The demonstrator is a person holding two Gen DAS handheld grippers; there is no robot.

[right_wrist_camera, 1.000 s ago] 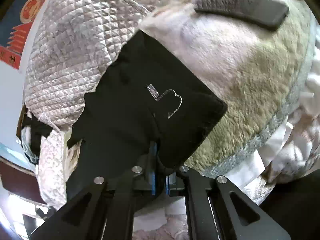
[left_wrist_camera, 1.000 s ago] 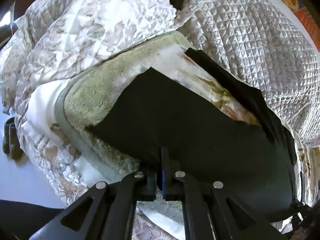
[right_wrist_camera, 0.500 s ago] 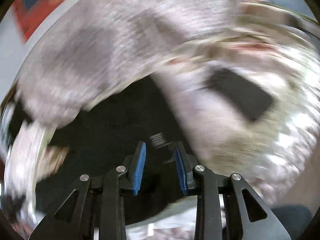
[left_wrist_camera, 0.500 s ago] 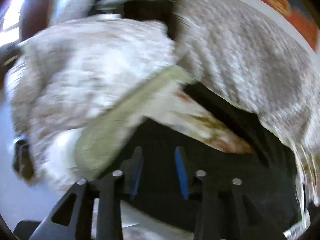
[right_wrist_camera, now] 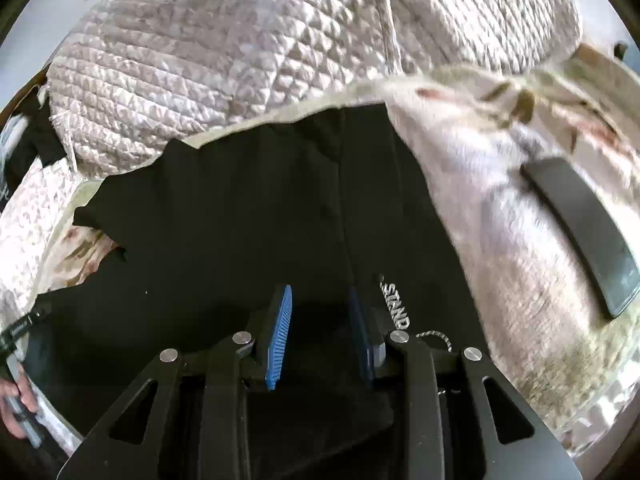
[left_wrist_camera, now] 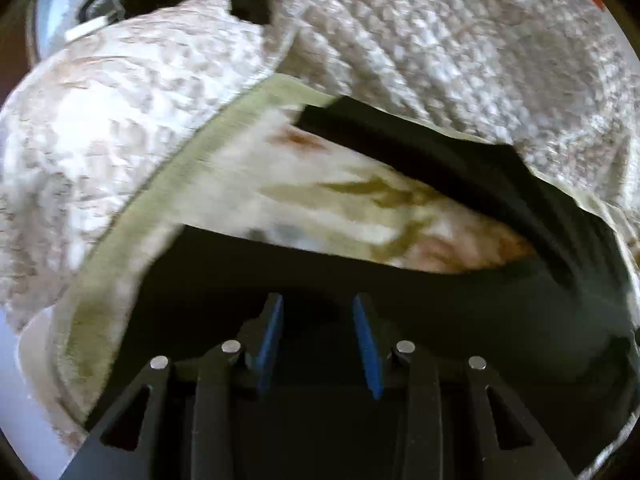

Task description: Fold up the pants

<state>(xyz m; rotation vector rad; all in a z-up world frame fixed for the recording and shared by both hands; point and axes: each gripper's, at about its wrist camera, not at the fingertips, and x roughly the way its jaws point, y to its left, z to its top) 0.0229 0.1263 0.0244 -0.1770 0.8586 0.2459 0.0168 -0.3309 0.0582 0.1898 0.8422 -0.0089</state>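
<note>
While claws hover: both released, gripping nothing.
Left claw (left_wrist_camera: 318, 336): over pants (left_wrist_camera: 400, 320).
Right claw (right_wrist_camera: 320, 332): over pants (right_wrist_camera: 240, 220), long axis running ahead.

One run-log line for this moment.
left gripper open | right gripper open | black pants flat on blanket, ungripped

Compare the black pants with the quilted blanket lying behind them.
The black pants are plain, smooth and dark; the quilted blanket is pale with a stitched diamond pattern. The pants lie flat and spread out, while the blanket is heaped in bulky folds. The pants carry white lettering near the right tongs; the blanket shows none. Both are soft fabric on the same bed, and neither is gripped.
</note>
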